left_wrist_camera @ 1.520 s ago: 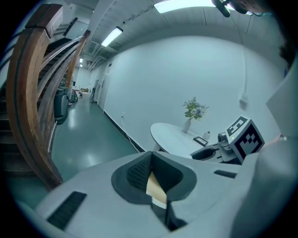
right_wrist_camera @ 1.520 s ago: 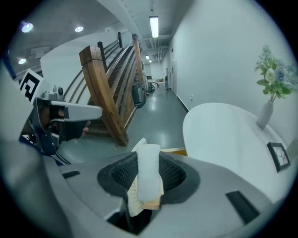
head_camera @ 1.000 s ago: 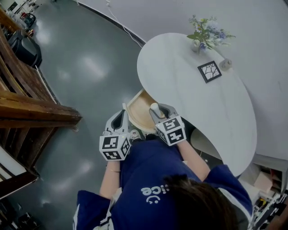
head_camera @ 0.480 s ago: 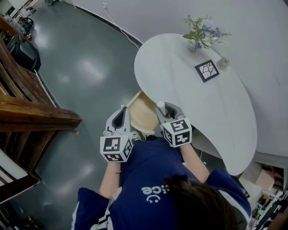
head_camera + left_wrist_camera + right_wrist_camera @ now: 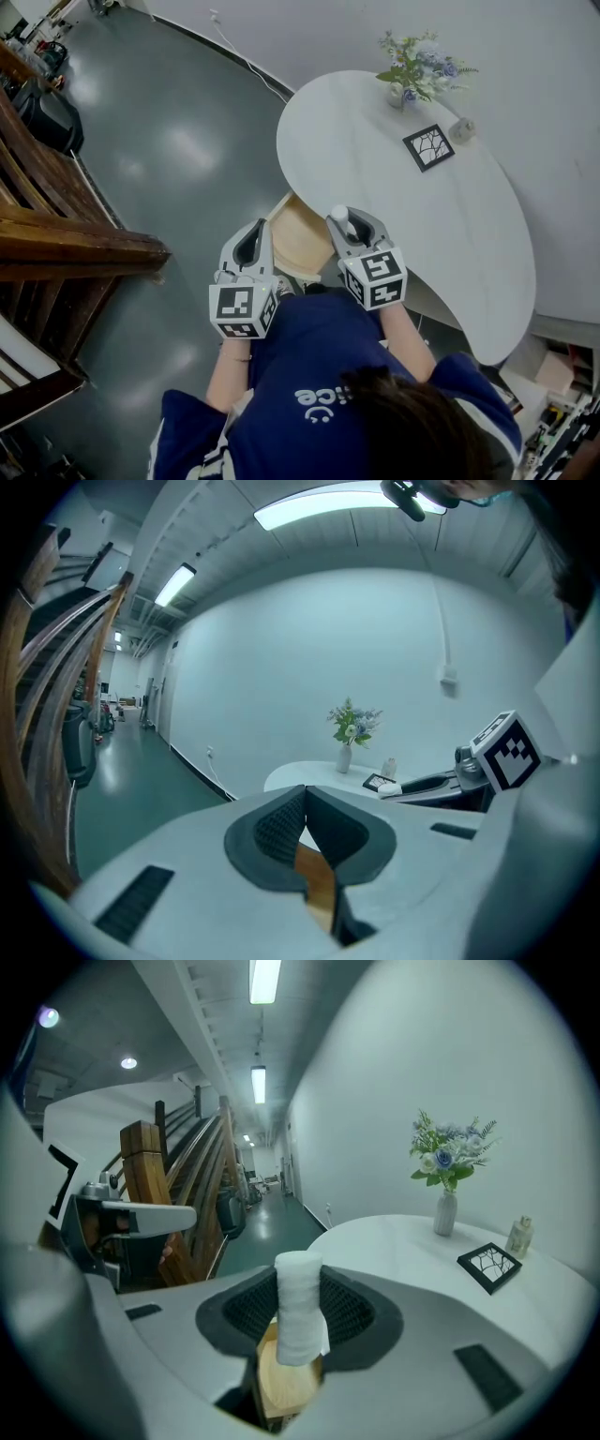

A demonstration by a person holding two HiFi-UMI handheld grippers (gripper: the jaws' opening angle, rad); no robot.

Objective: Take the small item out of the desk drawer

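Roll lifted clear of drawer

Right tongs (image 5: 343, 218) pinch a small white roll (image 5: 296, 1305) upright, above the open wooden drawer (image 5: 302, 236) under the white counter (image 5: 441, 234). Left tongs (image 5: 302, 804) are pressed together, empty. The roll looks soft and stands well proud of the pads, so it might tilt or slip back into the drawer. No brand is readable, and the shirt lettering is partly hidden.

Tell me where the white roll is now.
The white roll stands upright at the middle of the right gripper view, clamped in the right hand-held gripper, over the open wooden drawer of the white desk.
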